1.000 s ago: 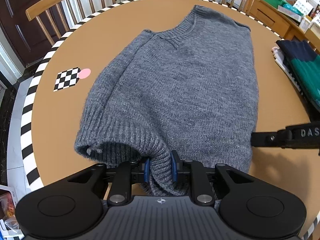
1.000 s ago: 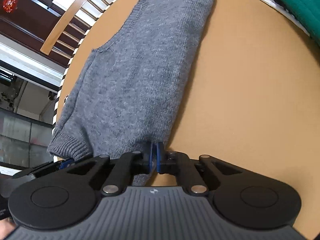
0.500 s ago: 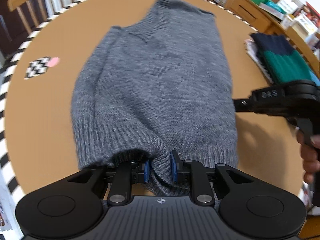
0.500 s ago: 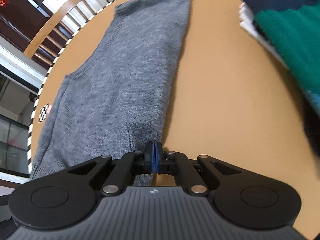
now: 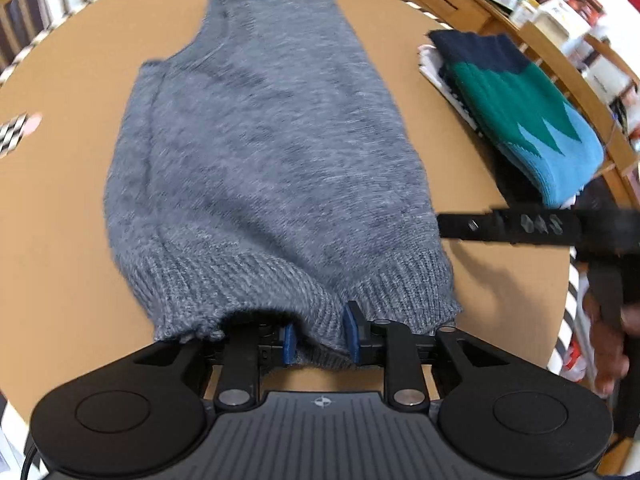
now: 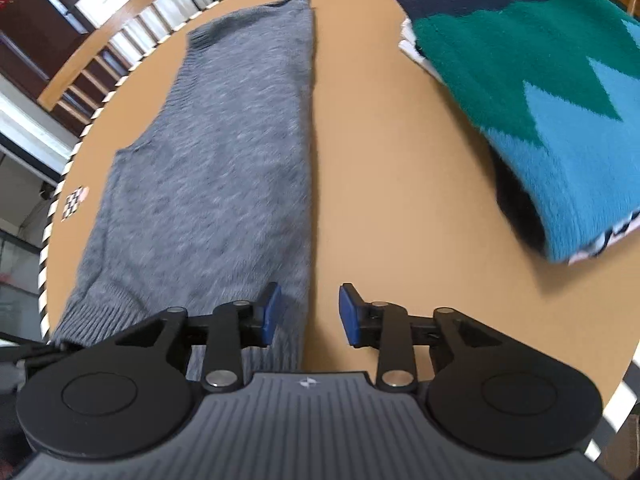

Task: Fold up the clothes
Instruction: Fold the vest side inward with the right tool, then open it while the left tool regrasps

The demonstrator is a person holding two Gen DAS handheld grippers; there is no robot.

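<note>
Your right gripper (image 6: 308,312) has let go, jaws opening, nothing pinched. Left gripper (image 5: 320,336) opening too, hem of grey sweater (image 5: 260,152) between its pads. Sweater lies flat on round tan table (image 6: 392,184) (striped rim), folded stack (image 6: 540,92) beside it, wooden chairs behind.

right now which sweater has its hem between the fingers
The grey sweater: its ribbed hem lies between the left gripper's opening fingers. The green and blue sweater sits stacked apart.

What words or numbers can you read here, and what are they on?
Nothing reads clearly.
On the side bar of the right tongs: raised letters, too blurred to read.
On the boxes behind the table: print too blurred to read.
On the checkered card: only a pattern, no words.
</note>
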